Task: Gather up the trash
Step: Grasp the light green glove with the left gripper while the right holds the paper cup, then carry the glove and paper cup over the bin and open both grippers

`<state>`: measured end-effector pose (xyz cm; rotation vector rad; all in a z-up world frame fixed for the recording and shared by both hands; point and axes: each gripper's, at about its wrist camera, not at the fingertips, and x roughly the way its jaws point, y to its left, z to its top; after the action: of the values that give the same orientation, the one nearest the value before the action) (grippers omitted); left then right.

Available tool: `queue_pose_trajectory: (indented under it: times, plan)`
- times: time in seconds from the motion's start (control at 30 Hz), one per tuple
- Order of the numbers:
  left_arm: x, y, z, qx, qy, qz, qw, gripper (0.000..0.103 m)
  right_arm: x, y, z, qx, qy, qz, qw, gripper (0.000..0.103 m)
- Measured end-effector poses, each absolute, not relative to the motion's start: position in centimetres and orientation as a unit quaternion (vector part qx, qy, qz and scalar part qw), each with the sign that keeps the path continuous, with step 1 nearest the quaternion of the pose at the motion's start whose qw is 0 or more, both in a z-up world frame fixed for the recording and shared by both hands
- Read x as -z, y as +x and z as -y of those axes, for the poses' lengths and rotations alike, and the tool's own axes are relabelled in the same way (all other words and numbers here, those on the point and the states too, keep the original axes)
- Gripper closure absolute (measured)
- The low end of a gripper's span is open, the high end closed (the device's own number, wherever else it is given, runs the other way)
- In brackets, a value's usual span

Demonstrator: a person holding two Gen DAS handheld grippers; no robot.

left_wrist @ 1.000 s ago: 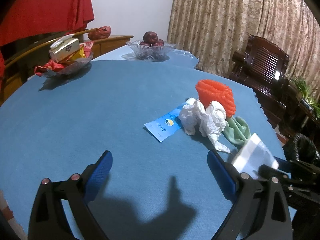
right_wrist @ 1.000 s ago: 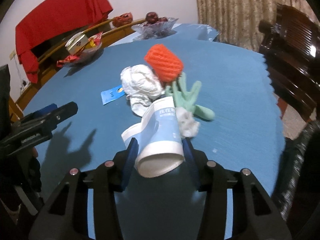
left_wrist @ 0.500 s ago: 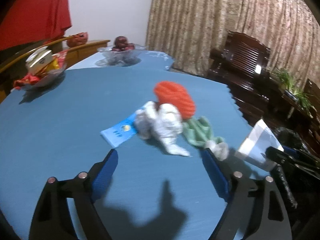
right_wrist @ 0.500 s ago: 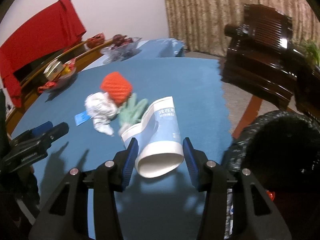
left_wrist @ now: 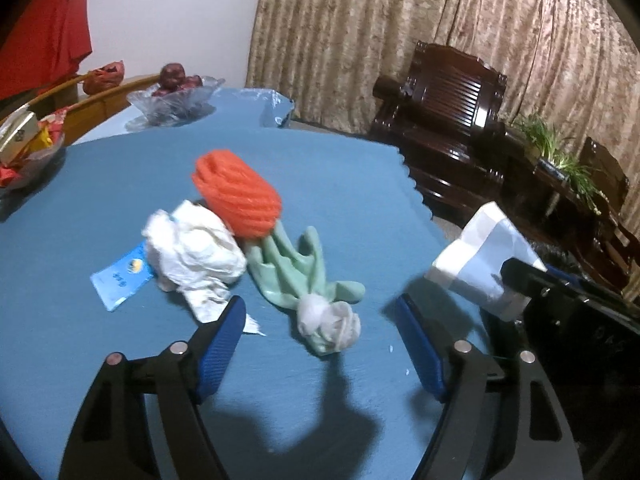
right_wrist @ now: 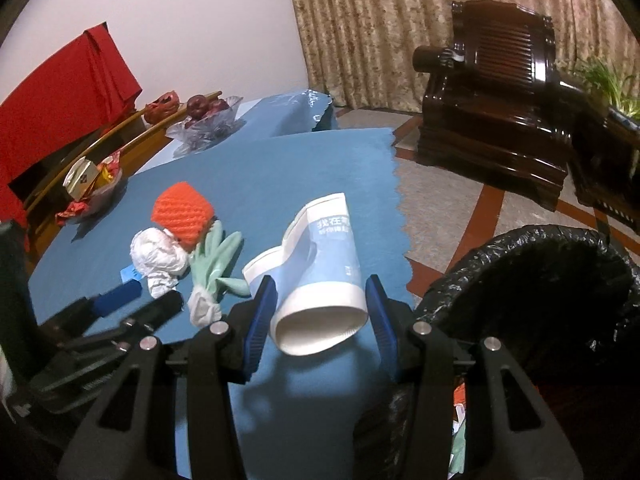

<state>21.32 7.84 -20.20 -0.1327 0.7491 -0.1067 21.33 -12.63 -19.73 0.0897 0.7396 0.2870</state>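
Right gripper (right_wrist: pixel 316 314): clamped on a crushed paper cup (right_wrist: pixel 318 276), mouth toward the camera, held clear above the bench (right_wrist: pixel 280 168). Grip unchanged over the last second. What changed: a second ago the cup hung over the trash pile; now the bench edge sits just past it and the black-lined trash bin (right_wrist: pixel 540 292) fills the space right of the gripper, low and near. Reads as mid-carry to the bin; drop not yet done.

Left gripper (left_wrist: pixel 320 344): empty, jaws apart but they've just been closing in, nothing pressed between them. It has swung in on the pile. Straight ahead, between the fingers and just beyond: a small tissue wad (left_wrist: pixel 330 322) lying on the cuff of a green glove (left_wrist: pixel 292 268). Ahead-left: crumpled white paper (left_wrist: pixel 196 248), with a blue sachet (left_wrist: pixel 122 276) further left, partly under it. Past those, an orange foam sleeve (left_wrist: pixel 236 196). Likely next grab is the wad or the glove.

So one item in transit, five still on the bench.

Writing: cup carries white Chinese characters on its blue band, not clear enough for me to read reliably. Sachet has a round logo, print too small.
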Motion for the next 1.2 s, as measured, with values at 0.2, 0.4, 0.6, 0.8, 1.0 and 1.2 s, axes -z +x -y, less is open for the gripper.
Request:
queue_pose_trajectory:
  times: [0.2, 0.4, 0.6, 0.8, 1.0, 1.2]
  plan:
    - [21.7, 22.6, -6.8, 0.043, -0.061, -0.385, 0.920, 0.031, 20.2, 21.6, 13.1, -0.135, 0.049, -0.366, 0.919, 0.058]
    - [23.4, 24.0, -6.1, 0.036, -0.053, -0.423, 0.904, 0.064, 20.4, 21.7, 12.7, -0.136, 0.046, -0.369, 0.918, 0.058]
    - [22.2, 22.7, -6.7, 0.037, -0.063, -0.409, 0.910, 0.068, 20.3, 21.5, 12.3, -0.141, 0.042, -0.368, 0.918, 0.058]
    - [20.6, 19.4, -7.5, 0.044, -0.055, -0.400, 0.914, 0.068, 19.8, 20.9, 12.3, -0.149, 0.039, -0.365, 0.918, 0.058]
    - [21.7, 16.7, -7.9, 0.059, -0.052, -0.428, 0.901, 0.063, 20.1, 20.1, 12.1, -0.153, 0.037, -0.371, 0.915, 0.058]
    - [21.5, 18.2, -7.8, 0.031, -0.051, -0.416, 0.907, 0.034, 20.1, 20.0, 11.8, -0.151, 0.034, -0.373, 0.915, 0.058]
